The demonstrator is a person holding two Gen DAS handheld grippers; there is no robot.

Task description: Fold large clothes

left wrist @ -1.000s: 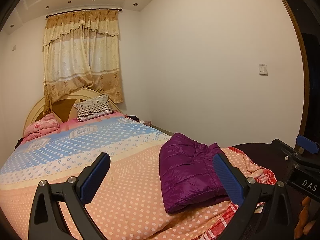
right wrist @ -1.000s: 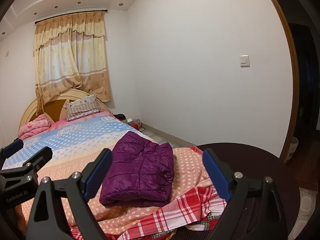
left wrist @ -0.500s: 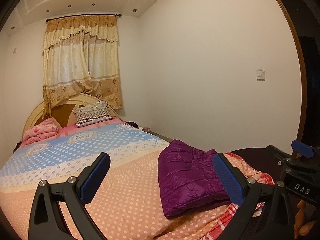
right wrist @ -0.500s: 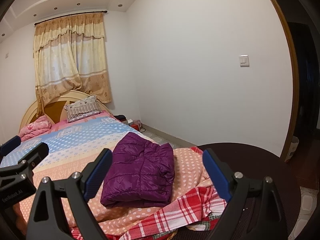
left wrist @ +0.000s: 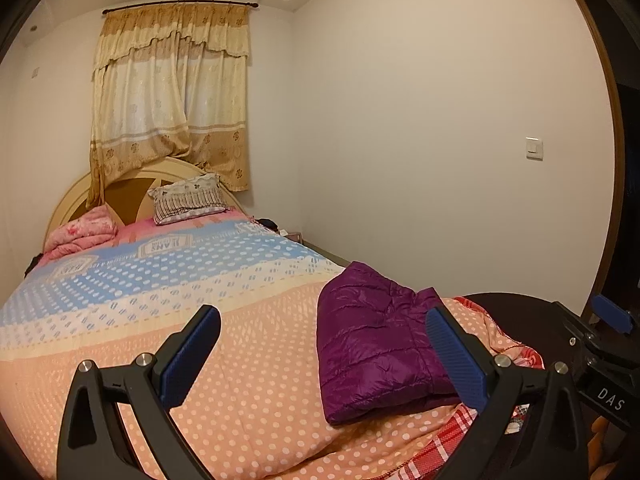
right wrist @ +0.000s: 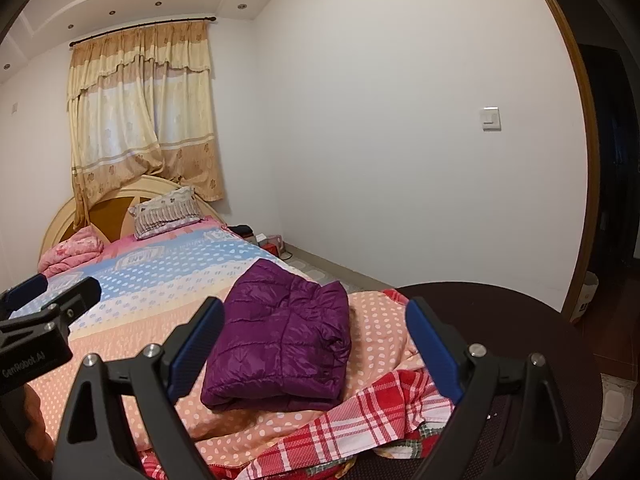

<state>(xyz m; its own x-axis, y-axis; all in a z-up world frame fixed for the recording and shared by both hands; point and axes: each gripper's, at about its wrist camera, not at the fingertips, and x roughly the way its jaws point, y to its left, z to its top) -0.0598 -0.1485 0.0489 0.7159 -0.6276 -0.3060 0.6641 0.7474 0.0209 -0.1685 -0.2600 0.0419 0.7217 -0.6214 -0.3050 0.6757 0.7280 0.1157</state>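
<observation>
On the near corner of the bed [left wrist: 248, 380], the purple puffer jacket [left wrist: 372, 344] sits already folded into a plump, fairly square bundle, lying on the dotted peach quilt with a red plaid blanket [right wrist: 360, 412] bunched at the bed's edge just below it. Both claws are up and clear of it: the left gripper [left wrist: 320, 356] is spread wide with nothing between its blue pads, and the right gripper [right wrist: 316, 348] hangs just as wide and just as empty, the bundle framed between its fingers in the right wrist view. Neither one touches the cloth. Judging by the tidy shape, the folding looks essentially done, so the step in hand seems to be a check and a tidy. To do that well, the person wants to come down gently, press the puffy top layer flat so trapped air does not spring it open, and square the loose edge nearest the plaid without dragging the quilt underneath.
</observation>
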